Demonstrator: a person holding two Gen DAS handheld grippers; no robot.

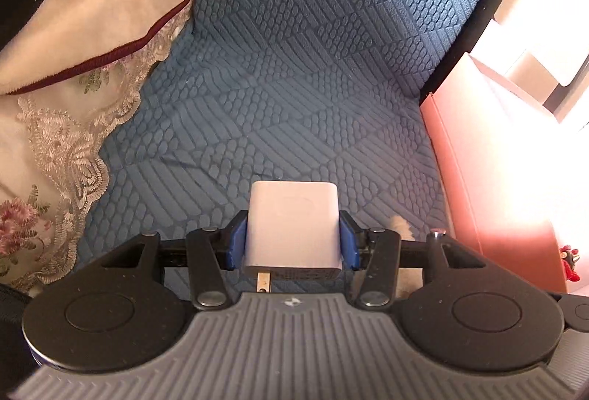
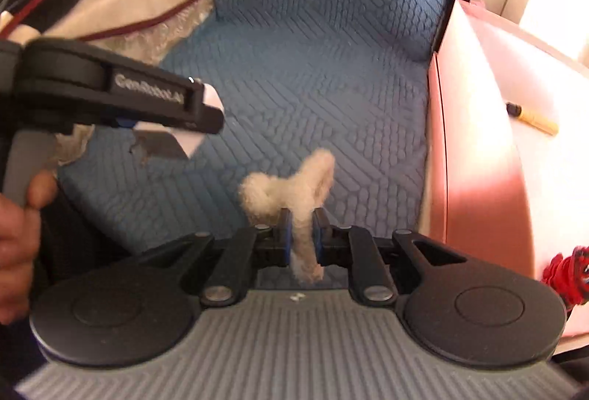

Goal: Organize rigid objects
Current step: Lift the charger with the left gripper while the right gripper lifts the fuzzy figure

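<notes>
My left gripper (image 1: 292, 241) is shut on a white charger plug (image 1: 292, 223), its metal prong pointing back at the camera, held above the blue quilted seat (image 1: 294, 68). In the right wrist view the left gripper (image 2: 206, 116) comes in from the left with the white plug (image 2: 195, 138) in it. My right gripper (image 2: 303, 234) is shut on a fluffy cream plush piece (image 2: 291, 190) that sticks up and bends left above the seat (image 2: 313, 68).
A pink box (image 2: 478, 160) stands at the right, with a yellow pen (image 2: 533, 120) on its top and a red ornament (image 2: 567, 274) by its near side. Patterned blankets and lace cloth (image 1: 73, 68) cover the left of the seat.
</notes>
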